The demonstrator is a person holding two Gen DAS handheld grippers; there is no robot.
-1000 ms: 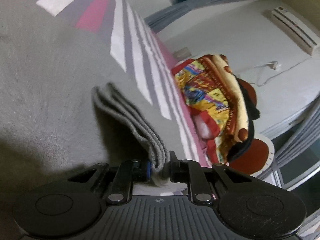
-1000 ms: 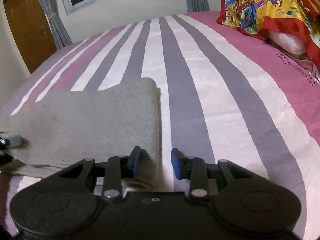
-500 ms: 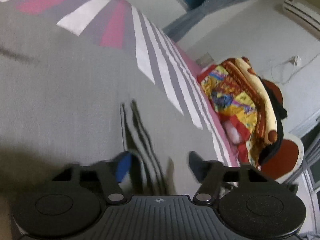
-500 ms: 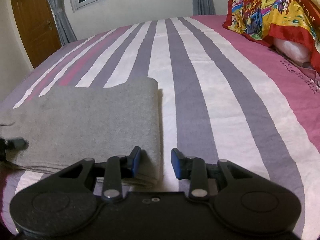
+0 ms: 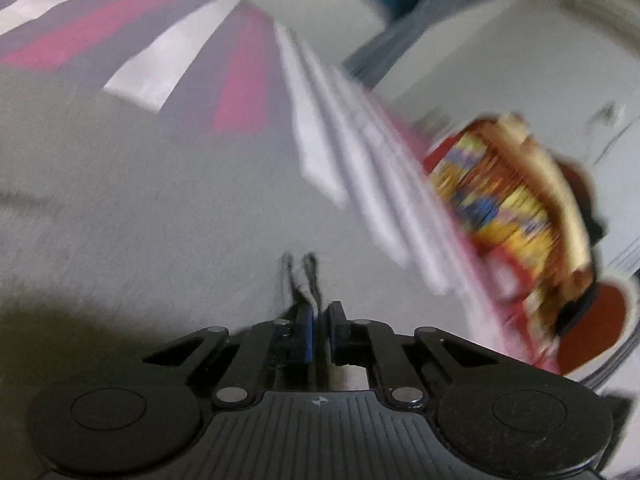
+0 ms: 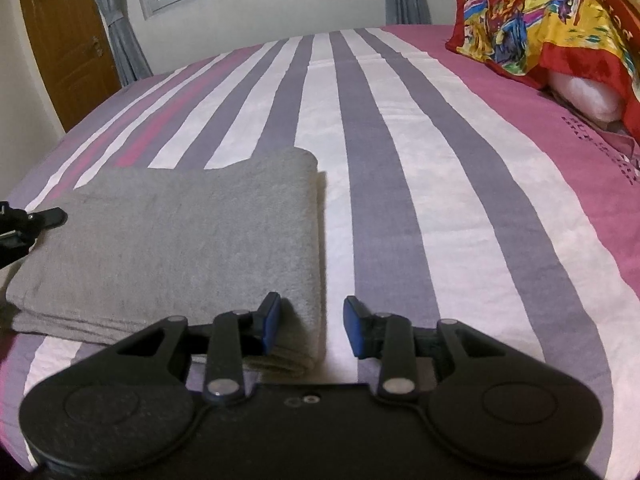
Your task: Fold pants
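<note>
The grey pants [image 6: 172, 240] lie folded into a flat rectangle on the striped bed. My right gripper [image 6: 311, 326] is open and empty, with its left finger over the near right corner of the fold. My left gripper [image 5: 320, 328] is nearly shut, with a narrow gap and nothing between its pads, low over the grey cloth [image 5: 140, 208]; that view is blurred. Its fingertip also shows at the left edge of the right wrist view [image 6: 44, 216], at the pants' far left side.
The bed sheet [image 6: 400, 160] has purple, white and pink stripes. A colourful red and yellow blanket pile [image 6: 552, 20] sits at the head of the bed, also in the left wrist view [image 5: 512, 200]. A wooden door [image 6: 60, 40] and window are beyond.
My left gripper let go of the folded edge, opened, then closed almost fully, empty, while swinging over the cloth. My right gripper stayed open and backed off a little.
</note>
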